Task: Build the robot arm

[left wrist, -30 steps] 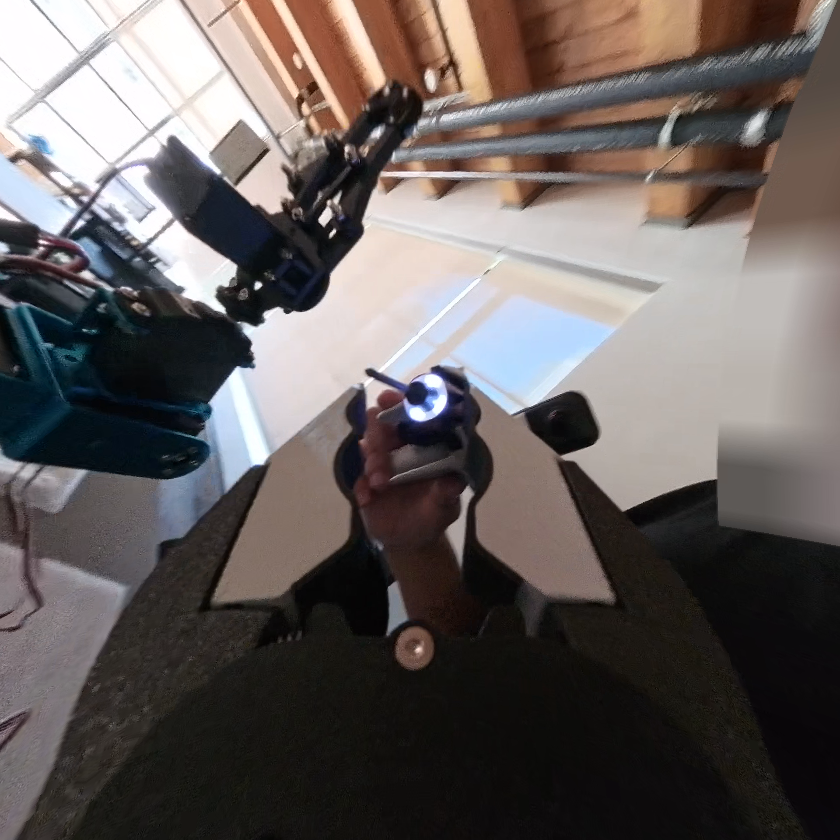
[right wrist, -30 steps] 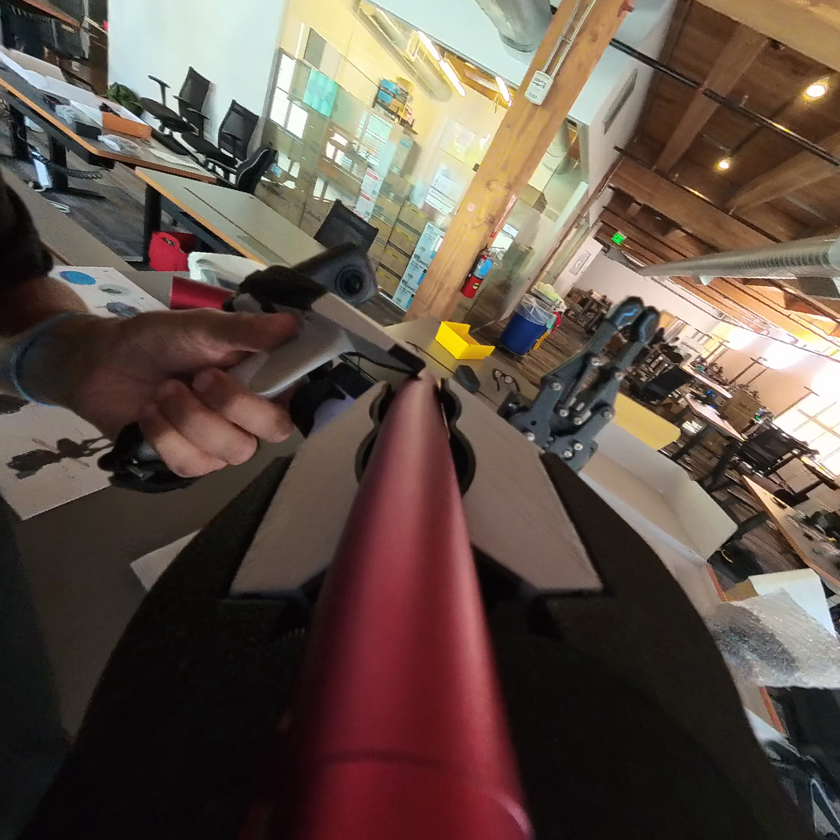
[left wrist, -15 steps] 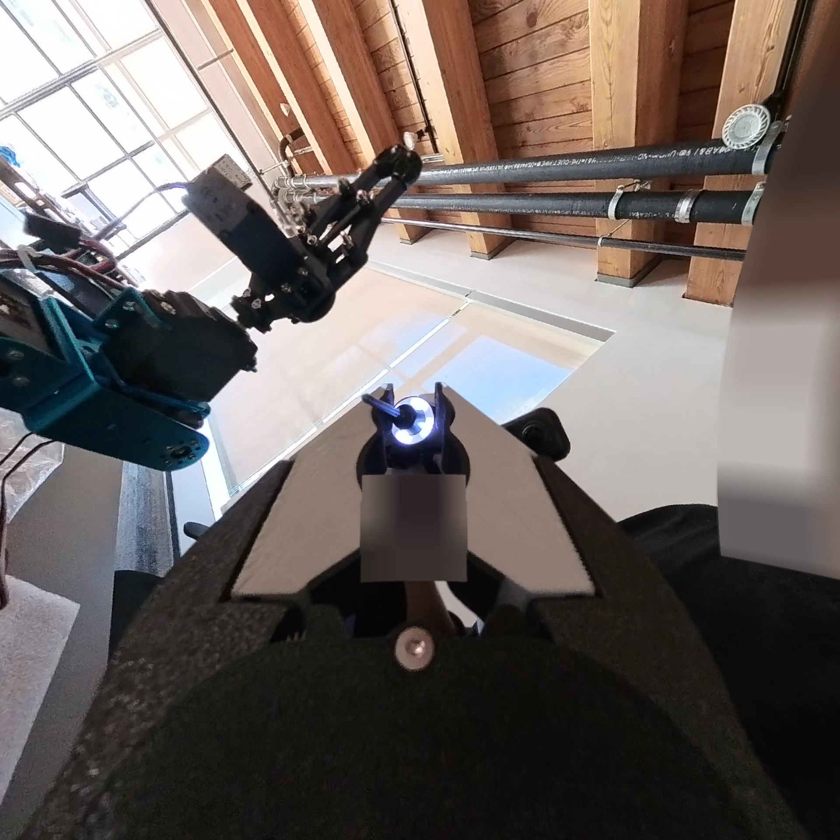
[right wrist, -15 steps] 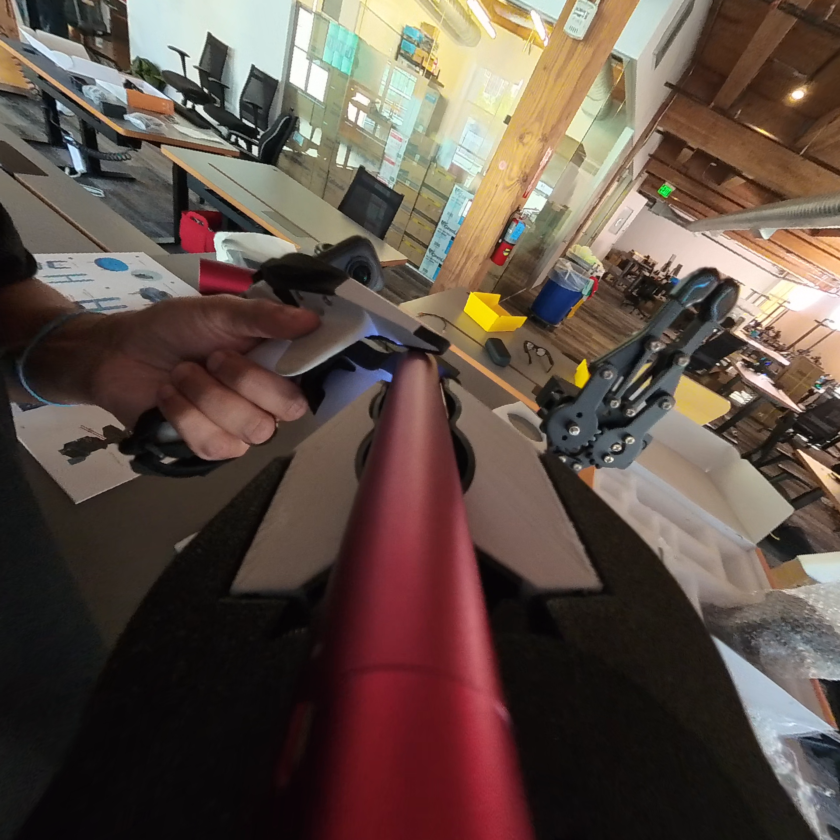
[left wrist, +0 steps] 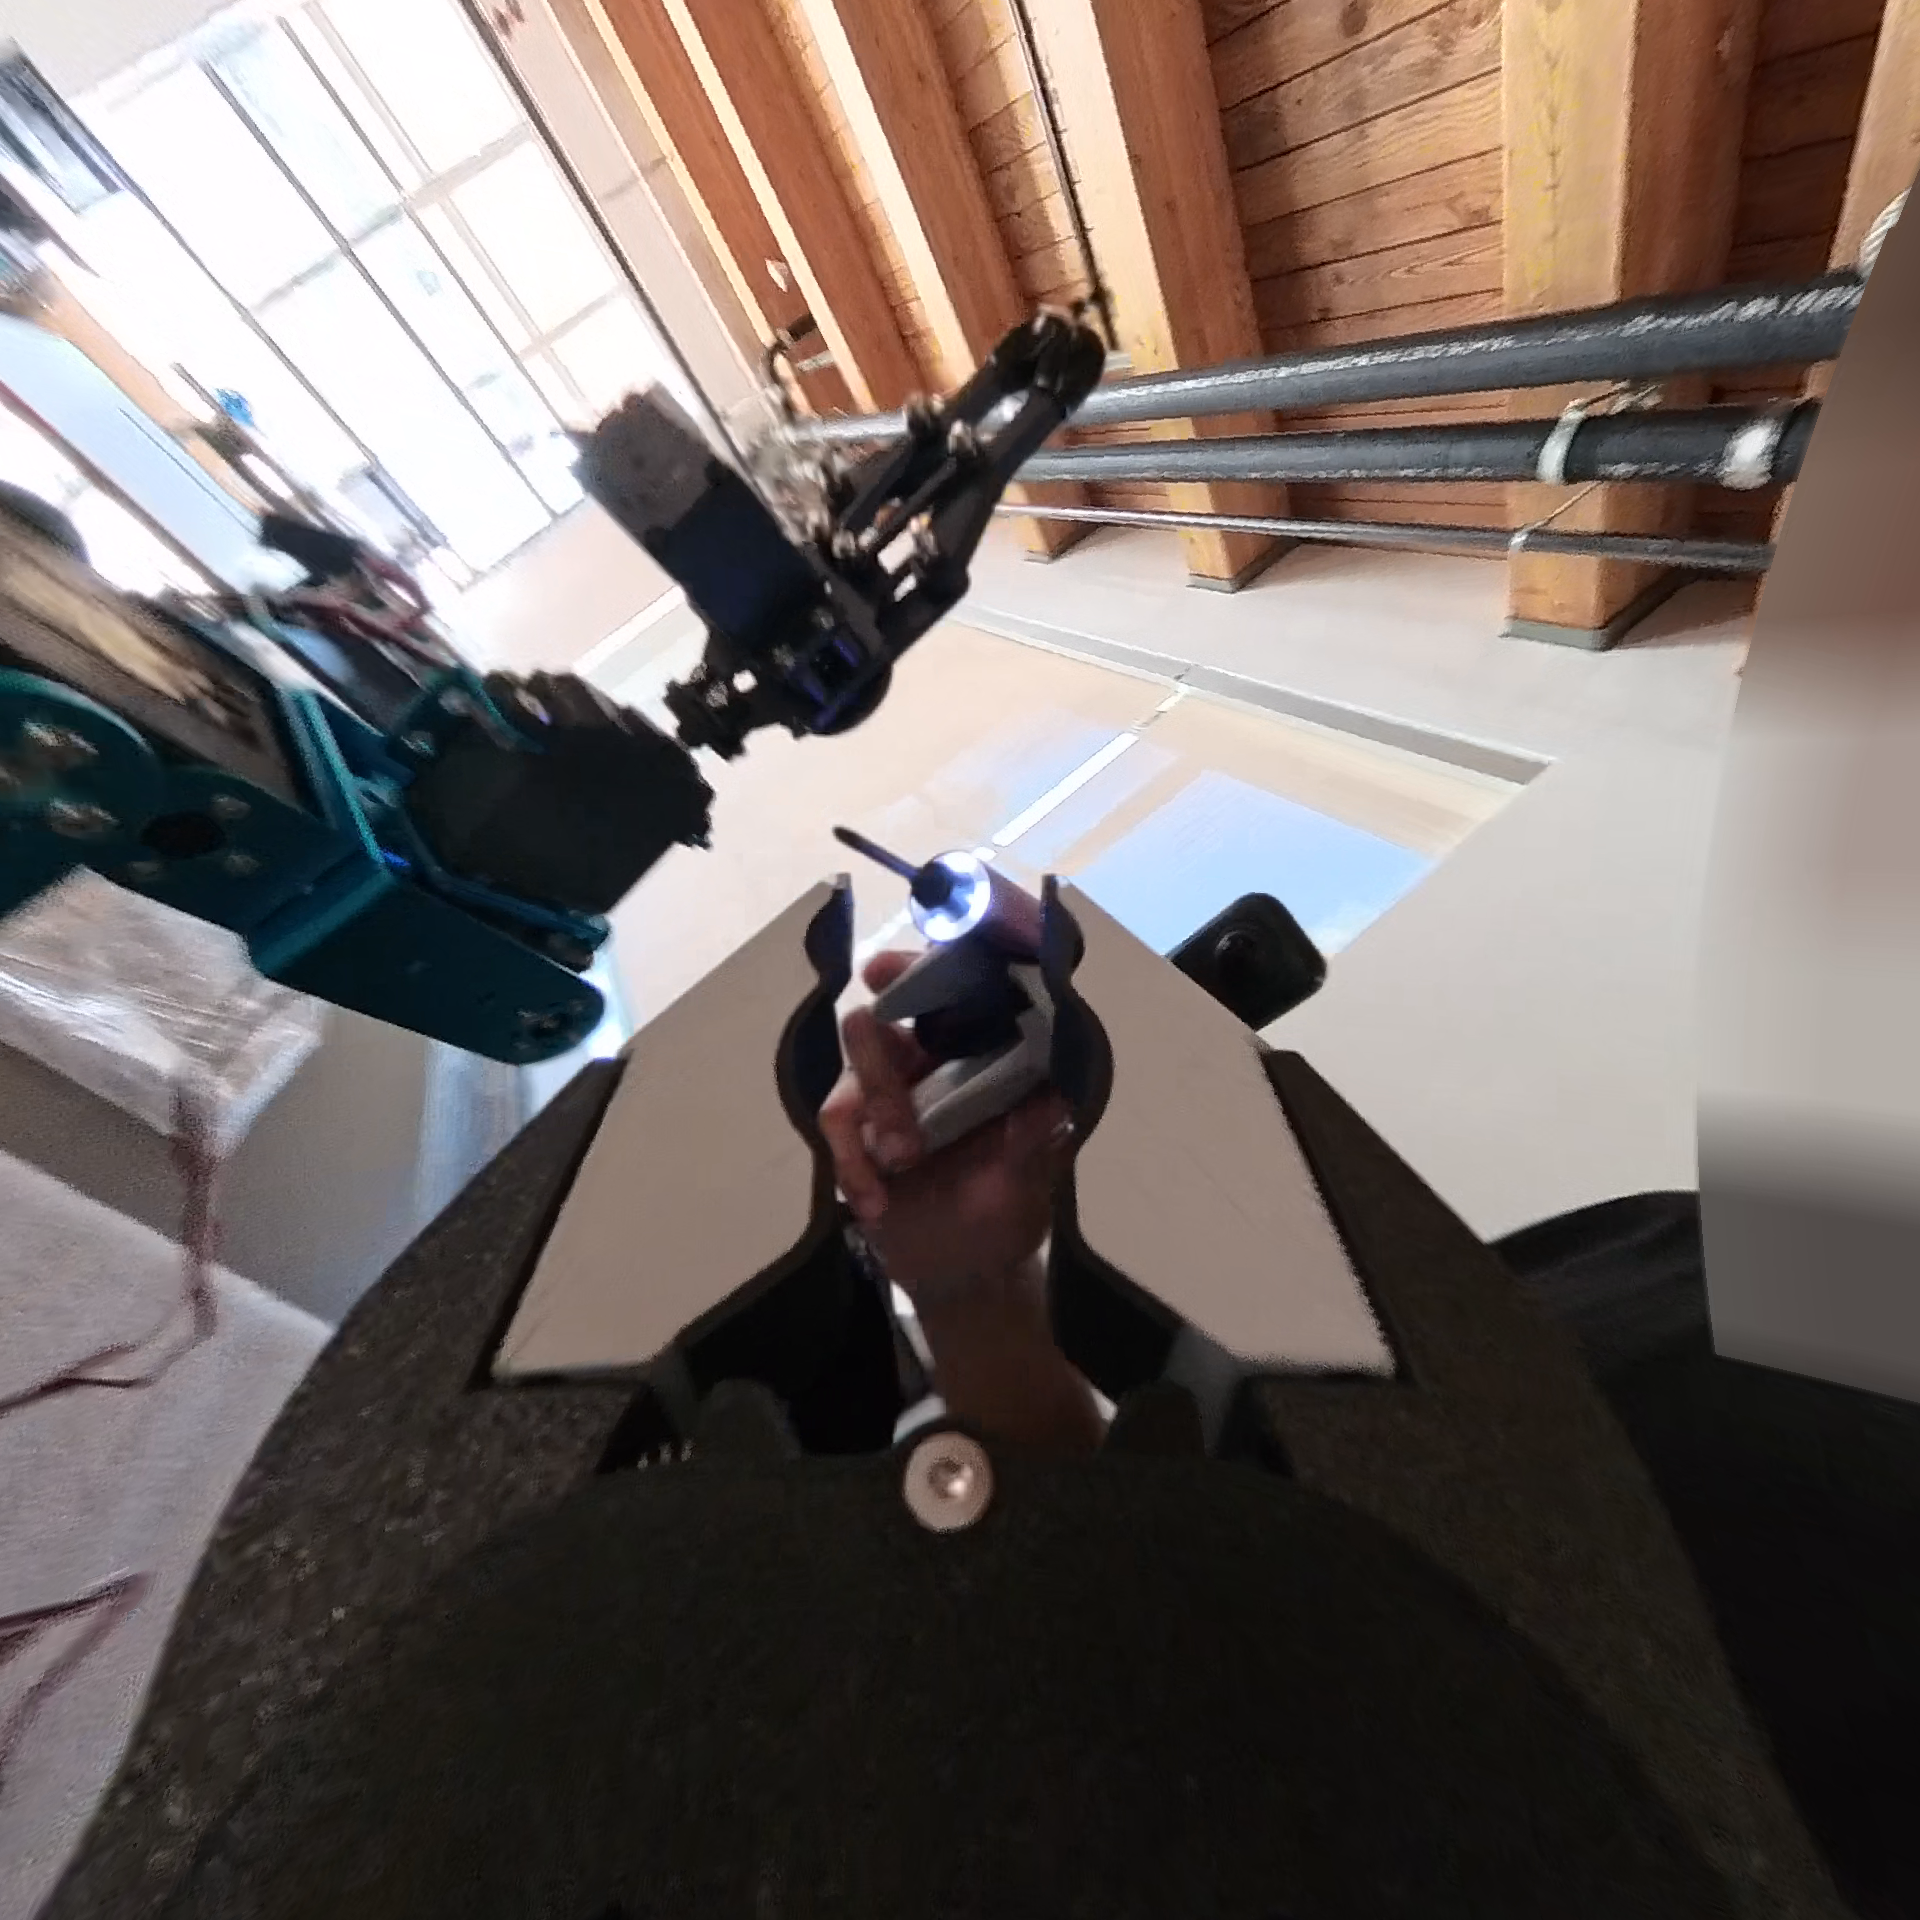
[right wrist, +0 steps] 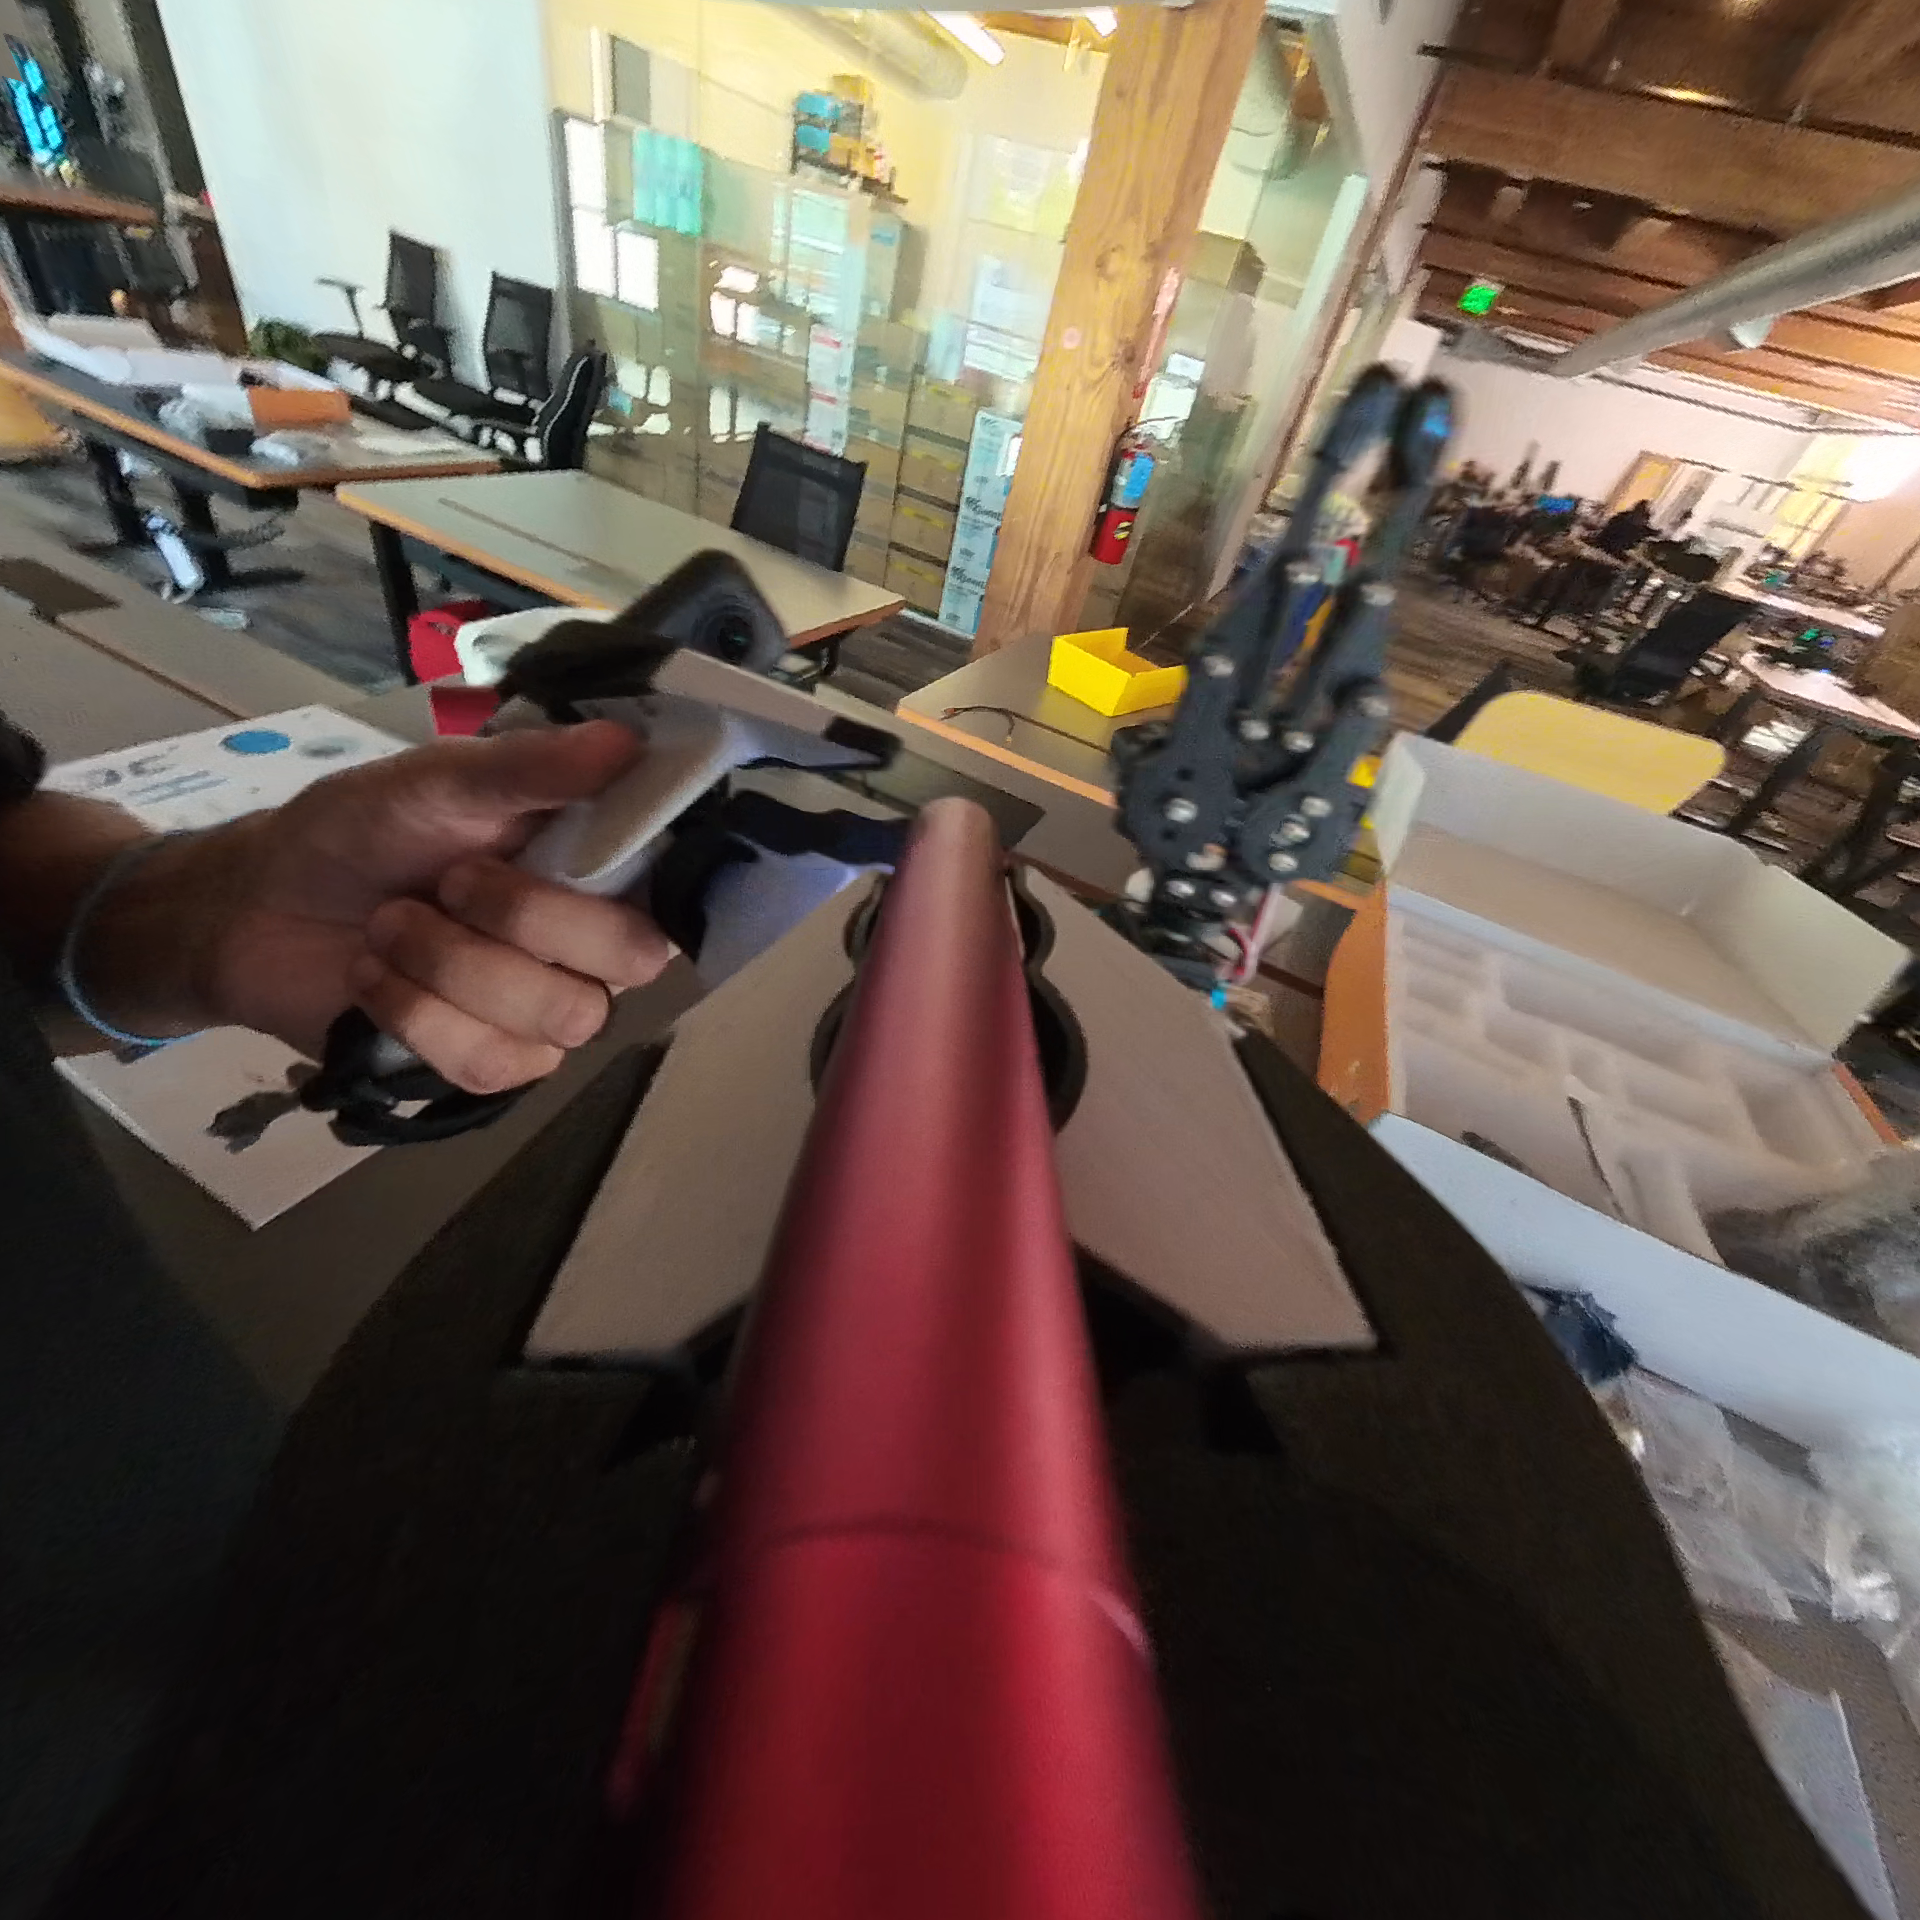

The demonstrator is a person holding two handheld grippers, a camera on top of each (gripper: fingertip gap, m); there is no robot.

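The right tongs [right wrist: 951, 883] are clamped on a red electric screwdriver [right wrist: 935, 1247]. Its long axis runs straight out along their two fingers, and its nose pokes just past the fingertips. The left tongs [left wrist: 943, 914] stand apart and hold nothing. They face back toward the right tongs, so the screwdriver's lit nose [left wrist: 971, 904] and its thin bit [left wrist: 873, 854] show beyond their gap, apart from both fingers.

The bit points up and left of the left tongs, toward a small robot arm [left wrist: 312, 883] built of teal brackets and black servos. It comes near the closest servo, but a clear gap separates them. From the right tongs, the arm's black claw [right wrist: 1288, 748] stands upright ahead and to the right, its two fingers together. The right tongs, carrying the tool, are the nearer pair to it; the left tongs sit ahead and to the left of the screwdriver's nose.

By count:
- one screwdriver with one bit
- one small robot arm with one claw
- two hands — the left hand [right wrist: 416, 914] and the right hand [left wrist: 935, 1164], each gripping a handle

To the right of the right tongs, one open white box [right wrist: 1558, 987] with a foam insert rests on the table [right wrist: 156, 1205]. One printed sheet [right wrist: 208, 1122] lies to their left.
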